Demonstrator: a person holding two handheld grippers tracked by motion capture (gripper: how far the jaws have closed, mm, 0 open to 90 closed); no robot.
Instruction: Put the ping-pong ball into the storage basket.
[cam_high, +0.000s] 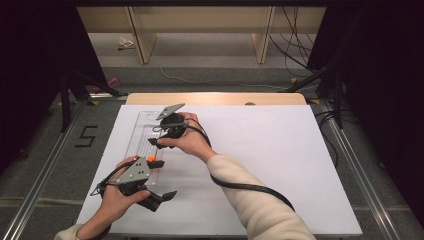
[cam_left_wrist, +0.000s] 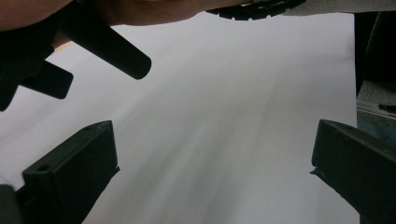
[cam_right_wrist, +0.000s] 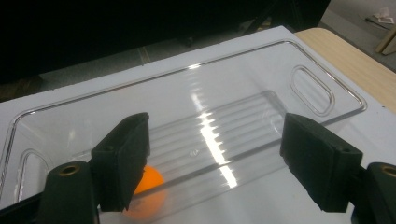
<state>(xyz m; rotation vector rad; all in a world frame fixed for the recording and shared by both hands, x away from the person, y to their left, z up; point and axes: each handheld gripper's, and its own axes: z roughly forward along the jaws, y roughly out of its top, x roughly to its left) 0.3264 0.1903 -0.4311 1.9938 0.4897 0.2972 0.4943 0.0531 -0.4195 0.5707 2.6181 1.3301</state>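
One small orange ball (cam_right_wrist: 147, 186) is the thing of the work, and it lies already inside the clear plastic tray (cam_right_wrist: 187, 93), at the tray's near end as the high view shows it (cam_high: 150, 158); I judge therefore that the placing step is done, or very nearly done. Nearest to the person, the left gripper (cam_high: 162, 197) rests low over the white worktop (cam_high: 280, 165), held in the left hand (cam_high: 116, 202); its jaws stand wide apart with nothing between them, as the left gripper view shows bare white surface between the two black pads. A little farther, the right gripper (cam_high: 154, 143) is held by the right hand (cam_high: 190, 142) above the middle of the tray; its jaws are also open and hold nothing; in the right gripper view the ball sits low beside the left jaw, partly hidden behind it, and not pressed by it, as far as I can tell. So the ball seems released and lying free on the ribbed floor of the tray. What is left, in my judgement, is only to draw the right gripper clear of the tray; whether more balls must follow I cannot tell, since no other ball lies on the worktop. Beyond the tray there is the light wooden edge (cam_high: 215, 98) of the table, and then the grey floor (cam_high: 200, 75) with cables.
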